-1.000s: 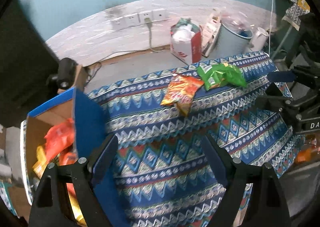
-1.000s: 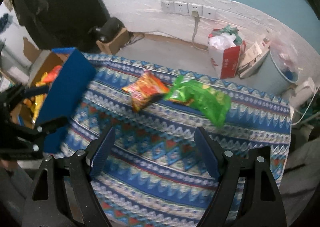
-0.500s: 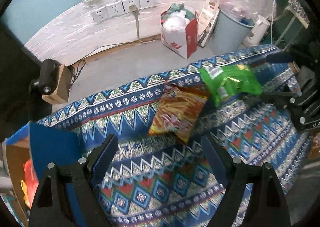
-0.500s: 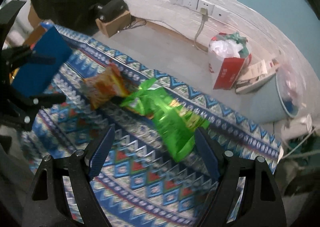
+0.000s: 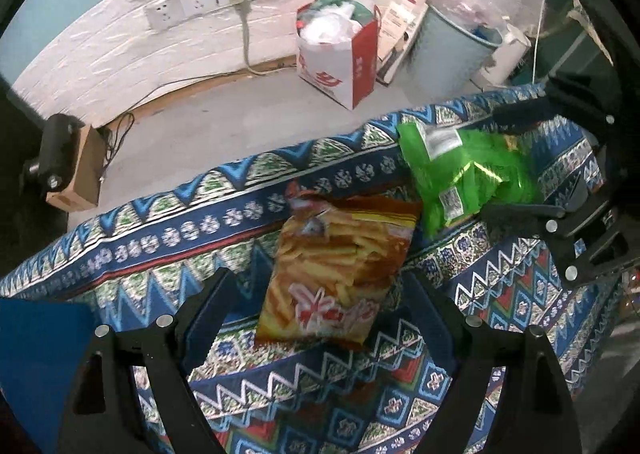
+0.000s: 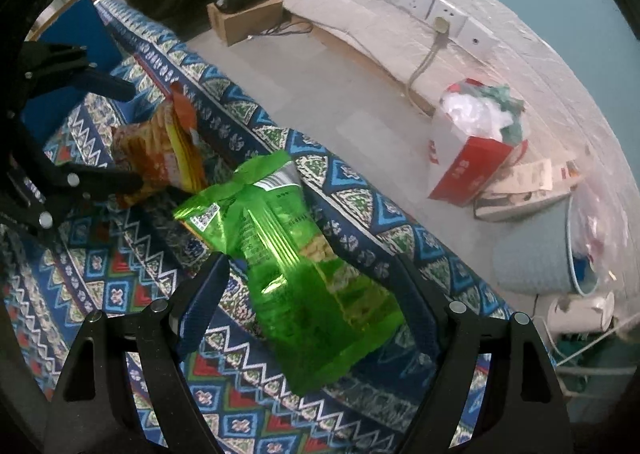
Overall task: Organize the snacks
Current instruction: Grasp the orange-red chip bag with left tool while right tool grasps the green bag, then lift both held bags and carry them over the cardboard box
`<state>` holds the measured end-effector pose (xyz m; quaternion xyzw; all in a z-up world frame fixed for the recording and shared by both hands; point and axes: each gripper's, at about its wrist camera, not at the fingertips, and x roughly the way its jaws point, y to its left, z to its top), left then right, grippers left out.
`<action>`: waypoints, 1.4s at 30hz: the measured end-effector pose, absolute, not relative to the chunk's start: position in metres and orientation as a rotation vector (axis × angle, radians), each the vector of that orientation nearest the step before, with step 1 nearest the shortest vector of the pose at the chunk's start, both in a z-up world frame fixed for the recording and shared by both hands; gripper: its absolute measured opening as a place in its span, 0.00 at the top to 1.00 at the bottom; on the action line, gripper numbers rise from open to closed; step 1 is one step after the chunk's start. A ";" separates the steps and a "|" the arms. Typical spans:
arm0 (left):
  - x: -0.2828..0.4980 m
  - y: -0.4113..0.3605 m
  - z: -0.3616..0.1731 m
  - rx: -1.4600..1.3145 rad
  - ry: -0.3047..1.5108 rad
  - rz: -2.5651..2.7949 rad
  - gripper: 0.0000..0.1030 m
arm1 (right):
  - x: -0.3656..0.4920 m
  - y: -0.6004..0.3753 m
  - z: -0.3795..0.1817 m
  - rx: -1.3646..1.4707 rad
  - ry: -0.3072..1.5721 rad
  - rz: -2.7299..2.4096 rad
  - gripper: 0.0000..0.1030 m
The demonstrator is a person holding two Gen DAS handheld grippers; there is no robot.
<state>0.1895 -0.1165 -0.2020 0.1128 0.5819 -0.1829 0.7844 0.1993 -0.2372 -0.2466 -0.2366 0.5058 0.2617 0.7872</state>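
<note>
Patterned blue cloth [image 5: 132,250] covers the table, with a grey floor and a white wall strip of sockets [image 5: 216,1] beyond its far edge. An orange chip bag [image 5: 340,270] printed with fries lies flat near that edge, and just to its right lies a crinkled green snack bag [image 5: 460,173] with white label patches; the two seem to overlap at one corner. The left gripper [image 5: 316,294] stands wide open with the orange bag between its fingers, pads not pressing it. The right gripper [image 6: 308,294] is likewise wide open astride the green bag [image 6: 296,266], gripping nothing. On the floor a red-and-white paper bag [image 5: 340,61] is stuffed with white plastic and something green; beside it a pale blue bin [image 5: 452,49] holds contents too blurred to name. A blue flap [image 5: 40,354] at the near left is cut off by the frame, so what it belongs to cannot be told.
</note>
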 end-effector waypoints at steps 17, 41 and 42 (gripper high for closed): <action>0.194 -0.130 -0.215 0.349 1.231 -0.343 0.49 | 0.200 -0.246 -0.264 -0.379 1.163 0.571 0.62; 0.119 -0.077 -0.135 0.331 1.122 -0.262 0.59 | 0.127 -0.237 -0.194 -0.221 1.057 0.581 0.64; 0.116 -0.074 -0.131 0.320 1.119 -0.254 0.59 | 0.124 -0.236 -0.190 -0.209 1.052 0.586 0.64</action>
